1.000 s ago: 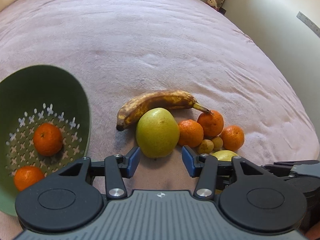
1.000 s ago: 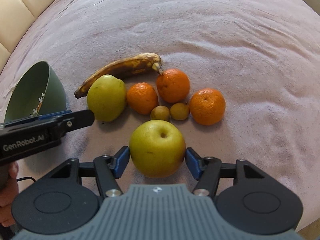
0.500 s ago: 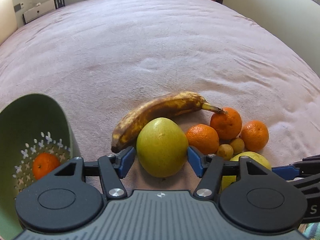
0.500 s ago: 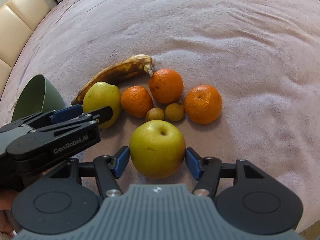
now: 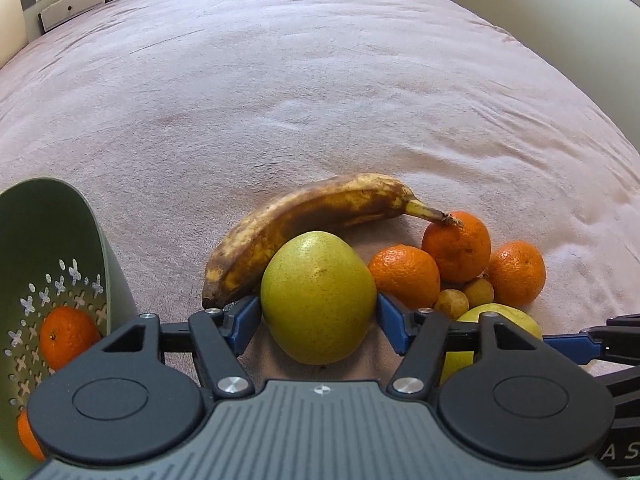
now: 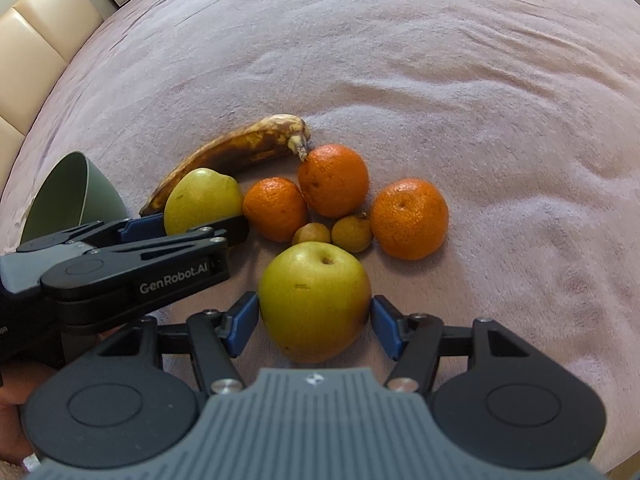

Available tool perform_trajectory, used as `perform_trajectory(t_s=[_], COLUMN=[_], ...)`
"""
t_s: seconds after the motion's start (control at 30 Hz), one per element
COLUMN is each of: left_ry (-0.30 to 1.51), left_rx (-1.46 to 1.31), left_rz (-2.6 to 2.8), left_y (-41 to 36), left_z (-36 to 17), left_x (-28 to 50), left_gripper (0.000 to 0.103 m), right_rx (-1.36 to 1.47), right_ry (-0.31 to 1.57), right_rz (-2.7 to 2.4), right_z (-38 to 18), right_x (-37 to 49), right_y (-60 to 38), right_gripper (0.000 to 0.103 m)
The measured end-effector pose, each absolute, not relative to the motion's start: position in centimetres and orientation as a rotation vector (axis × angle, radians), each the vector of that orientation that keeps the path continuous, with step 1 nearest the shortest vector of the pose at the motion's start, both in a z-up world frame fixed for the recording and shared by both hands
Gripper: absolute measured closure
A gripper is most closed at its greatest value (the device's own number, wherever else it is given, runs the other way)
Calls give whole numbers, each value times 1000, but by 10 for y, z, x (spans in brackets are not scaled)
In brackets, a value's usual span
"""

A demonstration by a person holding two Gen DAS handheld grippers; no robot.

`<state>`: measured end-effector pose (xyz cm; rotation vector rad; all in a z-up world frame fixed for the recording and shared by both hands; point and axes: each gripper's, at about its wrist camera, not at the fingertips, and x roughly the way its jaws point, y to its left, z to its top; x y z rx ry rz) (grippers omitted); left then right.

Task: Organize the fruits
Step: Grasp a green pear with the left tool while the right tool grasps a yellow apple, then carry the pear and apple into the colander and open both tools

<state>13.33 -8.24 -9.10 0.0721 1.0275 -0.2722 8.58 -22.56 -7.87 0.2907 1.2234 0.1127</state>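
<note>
While two oranges [image 5: 66,338] sit in the bowl [image 5: 116,280], both unclosed grippers [image 5: 318,320] [image 6: 314,316] straddle green fruits; most remain outside.

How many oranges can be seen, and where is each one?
5: three on the blanket at and; two in the green bowl at and. The bowl may hide more.

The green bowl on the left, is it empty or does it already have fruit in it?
Not empty. The green bowl holds at least two oranges: one on its perforated bottom, another partly hidden.
</note>
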Motion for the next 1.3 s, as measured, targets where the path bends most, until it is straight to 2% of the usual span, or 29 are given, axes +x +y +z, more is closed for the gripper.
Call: perform_trajectory(t_s=[0.4, 0.73, 1.03, 1.3], left_ry=[1038, 949, 924, 933], left_rx=[-5, -41, -79, -126], left_rz=[-273, -280, -176, -68], left_y=[-73, -62, -20, 32], left_z=[-76, -30, 10, 24], left_x=[125, 105, 91, 83], left_gripper=[32, 32, 32, 32], right_rx=[262, 228, 201, 160], right_ry=[1189, 1102, 979, 920], right_rz=[109, 124, 229, 337], right_z=[-65, -40, -7, 12], right_x=[80, 74, 70, 73], right_y=[-225, -218, -188, -148], right_gripper=[44, 44, 44, 44])
